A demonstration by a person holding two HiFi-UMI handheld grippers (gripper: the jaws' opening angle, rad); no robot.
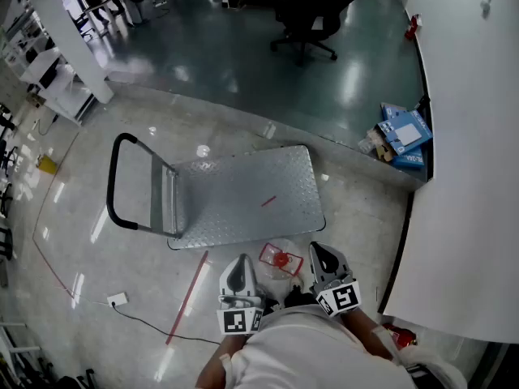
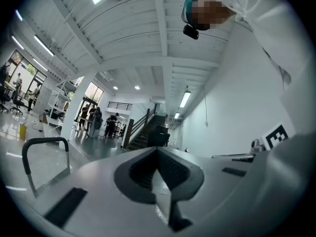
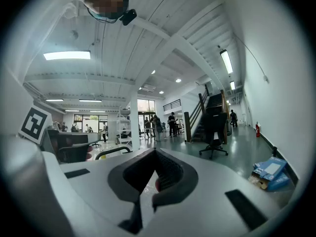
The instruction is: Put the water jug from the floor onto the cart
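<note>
The water jug (image 1: 278, 264), clear with a red handle on top, stands on the floor just in front of the cart's near edge. It lies between my two grippers, a little ahead of them. The cart (image 1: 243, 193) is a flat metal platform, bare on top, with a black loop handle (image 1: 113, 185) at its left end. My left gripper (image 1: 240, 261) is shut and holds nothing; its jaws meet in the left gripper view (image 2: 158, 154). My right gripper (image 1: 323, 251) is also shut and empty (image 3: 155, 154). Both point level, out over the jug toward the cart.
A white wall (image 1: 470, 177) runs close along my right. Blue cardboard boxes (image 1: 405, 136) lie at its foot. A black office chair (image 1: 304, 14) stands far back. A red tape strip (image 1: 188, 294) and a white plug with cable (image 1: 117, 300) lie on the floor at left.
</note>
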